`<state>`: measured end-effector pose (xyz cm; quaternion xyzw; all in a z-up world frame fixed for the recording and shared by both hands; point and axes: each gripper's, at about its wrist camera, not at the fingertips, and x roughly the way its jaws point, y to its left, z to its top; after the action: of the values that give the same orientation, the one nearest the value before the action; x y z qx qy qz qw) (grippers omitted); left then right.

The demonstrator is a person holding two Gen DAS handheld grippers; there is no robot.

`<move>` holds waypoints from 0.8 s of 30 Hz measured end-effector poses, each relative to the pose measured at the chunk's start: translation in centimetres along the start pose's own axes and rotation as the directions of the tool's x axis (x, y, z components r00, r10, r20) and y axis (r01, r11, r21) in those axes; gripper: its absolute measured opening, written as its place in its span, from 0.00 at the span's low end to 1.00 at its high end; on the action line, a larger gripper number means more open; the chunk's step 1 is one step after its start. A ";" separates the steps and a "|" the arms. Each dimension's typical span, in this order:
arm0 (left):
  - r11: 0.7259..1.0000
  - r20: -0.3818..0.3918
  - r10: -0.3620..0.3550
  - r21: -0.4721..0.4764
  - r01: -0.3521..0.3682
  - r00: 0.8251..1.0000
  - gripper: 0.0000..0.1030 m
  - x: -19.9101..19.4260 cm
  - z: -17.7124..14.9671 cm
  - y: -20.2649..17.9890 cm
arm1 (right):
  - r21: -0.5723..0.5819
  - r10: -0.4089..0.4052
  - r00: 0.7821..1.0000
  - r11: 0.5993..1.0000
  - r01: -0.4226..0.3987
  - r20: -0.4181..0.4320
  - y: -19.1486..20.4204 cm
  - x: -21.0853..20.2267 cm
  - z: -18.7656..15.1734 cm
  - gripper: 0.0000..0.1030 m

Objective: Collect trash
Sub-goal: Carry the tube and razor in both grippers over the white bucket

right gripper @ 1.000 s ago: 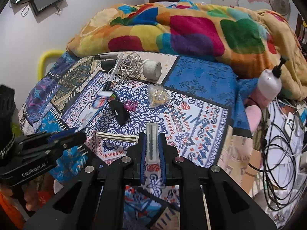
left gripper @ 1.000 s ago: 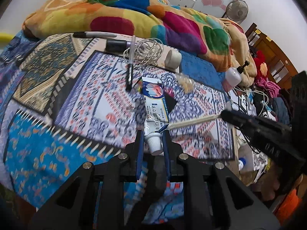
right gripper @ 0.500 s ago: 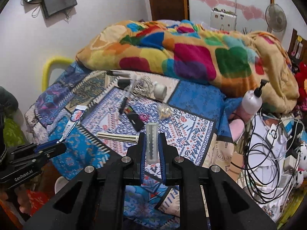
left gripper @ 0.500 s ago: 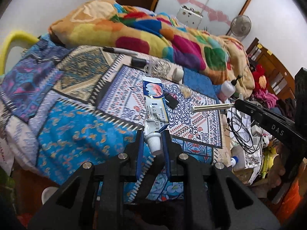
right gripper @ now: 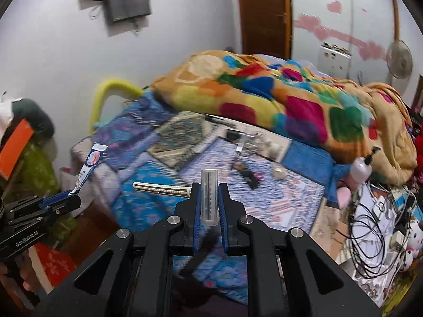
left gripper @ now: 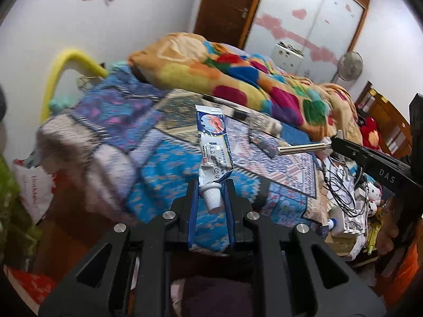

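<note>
- The left gripper [left gripper: 210,194] has its blue-lined fingers [left gripper: 192,206] pressed in on the white cap end of a squeezed tube [left gripper: 214,148]; the tube stands up and away from the fingers, its flat crimped end farthest out, clear of the bed.
- In the right wrist view the same tube [right gripper: 91,162] shows at the left edge, rising at a tilt from the left gripper [right gripper: 70,194], which is held roughly level with its tips pointing right.
- The right gripper [right gripper: 210,206] has its fingers [right gripper: 197,211] closed on a clear plastic tube [right gripper: 209,195] that stands upright between them; a thin metallic rod [right gripper: 161,189] sticks out sideways to the left from the same grip.
- In the left wrist view the right gripper [left gripper: 333,142] reaches in from the right, its body sloping up toward the left, with the rod [left gripper: 301,148] pointing left over the bed.
- Both grippers are held above the near edge of the bed, well apart from one another.
- Beyond them the patterned bedspread [right gripper: 277,195] carries small blurred items: a dark flat object [right gripper: 247,174] and a pen-like thing [right gripper: 239,146].
- A multicoloured blanket [right gripper: 277,92] is heaped along the far side of the bed.
- A pump bottle [right gripper: 362,167] stands at the right edge of the bed, above a tangle of cables [right gripper: 370,227].
</note>
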<state>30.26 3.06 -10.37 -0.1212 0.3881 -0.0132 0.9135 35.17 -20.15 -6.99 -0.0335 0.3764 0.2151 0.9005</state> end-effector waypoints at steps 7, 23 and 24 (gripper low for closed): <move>0.992 0.036 0.105 -0.072 -0.102 0.994 0.18 -5.5 -2.9 6.1 | -0.100 0.091 0.996 0.991 -0.090 0.009 7.3 -1.0 -0.9 0.11; 0.921 -0.102 0.281 -0.250 -0.299 0.954 0.18 -8.2 -12.6 18.6 | -0.285 0.207 0.958 0.923 -0.258 -0.197 22.4 4.8 -6.0 0.11; 0.919 -0.114 0.279 -0.256 -0.300 0.953 0.18 -7.8 -13.0 19.1 | -0.290 0.206 0.954 0.920 -0.265 -0.217 23.0 5.4 -6.4 0.11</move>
<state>14.20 19.74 -17.99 -0.1855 0.4342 0.1704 0.8649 24.82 1.21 -13.00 -0.1512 0.4190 0.3758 0.8126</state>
